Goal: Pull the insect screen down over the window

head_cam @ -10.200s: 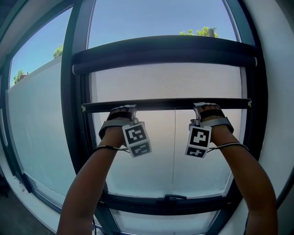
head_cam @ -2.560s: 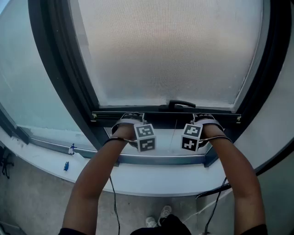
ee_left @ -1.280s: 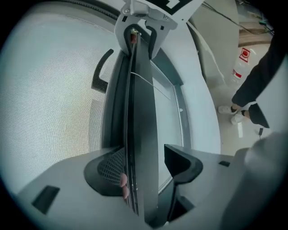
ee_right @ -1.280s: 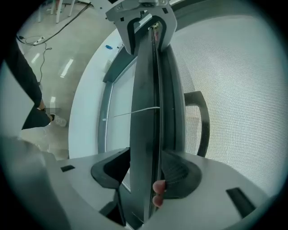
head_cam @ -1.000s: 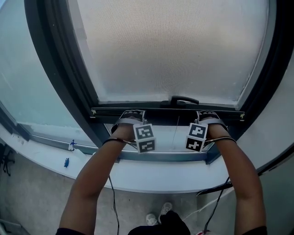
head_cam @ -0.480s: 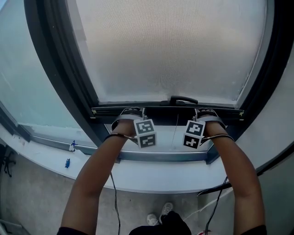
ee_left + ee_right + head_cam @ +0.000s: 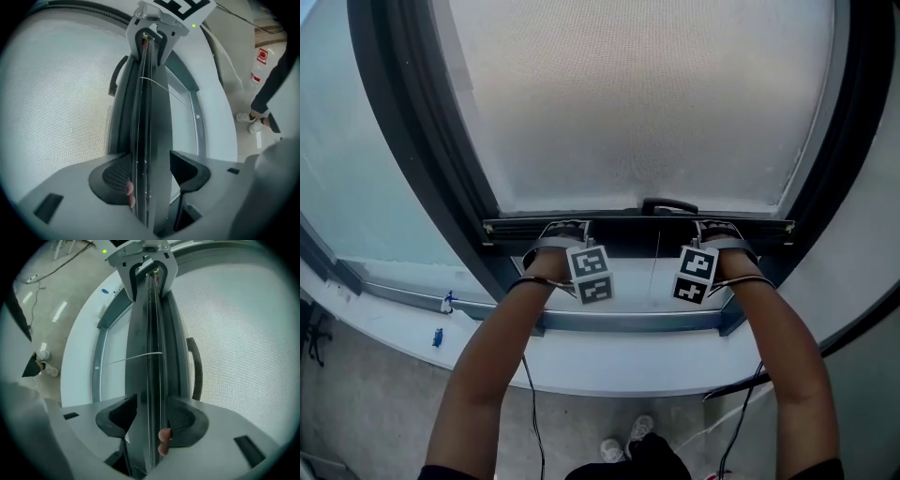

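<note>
Head view: bottom bar (image 7: 628, 226) hides the jaws of left hand-held gripper (image 7: 565, 229) and right hand-held gripper (image 7: 719, 228); insect screen (image 7: 637, 103) cropped at top.

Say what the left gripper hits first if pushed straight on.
The screen's bottom bar: it already sits between the jaws of the left gripper, which have just been closing on it. Depth beyond is unclear.

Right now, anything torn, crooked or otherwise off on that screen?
Nothing stands out. The insect screen covers the pane with no tear or sag showing. Its bottom bar lies level just under the window handle, and the pull cord hangs free from near the bar's middle.
</note>
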Tool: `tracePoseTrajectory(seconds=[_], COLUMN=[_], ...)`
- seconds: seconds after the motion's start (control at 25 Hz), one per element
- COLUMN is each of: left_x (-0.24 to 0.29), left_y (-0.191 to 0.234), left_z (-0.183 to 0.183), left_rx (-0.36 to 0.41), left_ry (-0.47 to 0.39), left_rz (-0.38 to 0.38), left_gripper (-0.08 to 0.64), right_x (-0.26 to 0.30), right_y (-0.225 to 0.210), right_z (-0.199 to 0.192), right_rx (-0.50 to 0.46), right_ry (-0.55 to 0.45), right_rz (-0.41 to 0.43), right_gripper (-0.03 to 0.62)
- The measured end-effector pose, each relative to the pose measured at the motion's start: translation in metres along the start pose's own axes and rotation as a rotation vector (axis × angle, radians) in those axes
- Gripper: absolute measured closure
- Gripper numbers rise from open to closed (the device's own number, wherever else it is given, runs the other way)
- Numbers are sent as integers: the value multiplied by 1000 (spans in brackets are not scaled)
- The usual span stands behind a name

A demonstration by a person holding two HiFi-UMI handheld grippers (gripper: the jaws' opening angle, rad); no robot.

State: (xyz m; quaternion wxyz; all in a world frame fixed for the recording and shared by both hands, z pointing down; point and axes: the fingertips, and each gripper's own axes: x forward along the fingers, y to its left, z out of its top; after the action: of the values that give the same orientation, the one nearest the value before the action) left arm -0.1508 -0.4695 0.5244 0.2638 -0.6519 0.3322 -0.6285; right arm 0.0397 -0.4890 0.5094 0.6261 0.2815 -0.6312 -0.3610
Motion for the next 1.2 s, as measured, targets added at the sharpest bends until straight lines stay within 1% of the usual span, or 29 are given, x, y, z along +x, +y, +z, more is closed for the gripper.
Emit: tracePoseTrajectory(seconds=[0.16, 0.28, 0.36, 0.44, 0.52, 0.6, 0.64, 0.84, 0.96, 1.04, 1.12, 1.2], left_x=[-6, -6, -4, -2, -2, 0, 1, 5, 7, 6, 5, 4], left_y=[-8, -16, -24, -23, -20, -21, -22, -21, -19, -15, -14, -12], left_z=[-1, -2, -2, -1, 0, 0, 0, 0, 1, 1, -1, -2], left_rx=[3, 29, 52, 53, 27, 6, 1, 27, 33, 32, 19, -12], left_ry=[8, 29, 53, 46, 13, -11, -15, -4, 0, -10, -29, -54], left_rz=[-114, -184, -219, -218, -216, -212, -208, -143, -145, -131, -107, -88], left_gripper=[299, 299, 298, 299, 299, 299, 311, 315, 316, 342, 359, 359], right_x=[-8, -9, -7, -5, -4, -1, 1, 4, 6, 6, 6, 5], right_y=[6, 12, 18, 17, 15, 15, 16, 15, 14, 12, 10, 9], right_z=[1, 1, 0, 0, 0, 1, 1, 0, -1, -1, 2, 3], right_rx=[-7, -22, -27, -25, -20, -23, -25, -25, -13, -11, -16, -18], right_ry=[17, 39, 50, 49, 45, 45, 44, 31, 38, 31, 9, -10], right_rz=[133, 195, 212, 212, 215, 206, 196, 133, 108, 91, 74, 54], right_gripper=[390, 390, 390, 391, 396, 419, 442, 440, 442, 442, 460, 466])
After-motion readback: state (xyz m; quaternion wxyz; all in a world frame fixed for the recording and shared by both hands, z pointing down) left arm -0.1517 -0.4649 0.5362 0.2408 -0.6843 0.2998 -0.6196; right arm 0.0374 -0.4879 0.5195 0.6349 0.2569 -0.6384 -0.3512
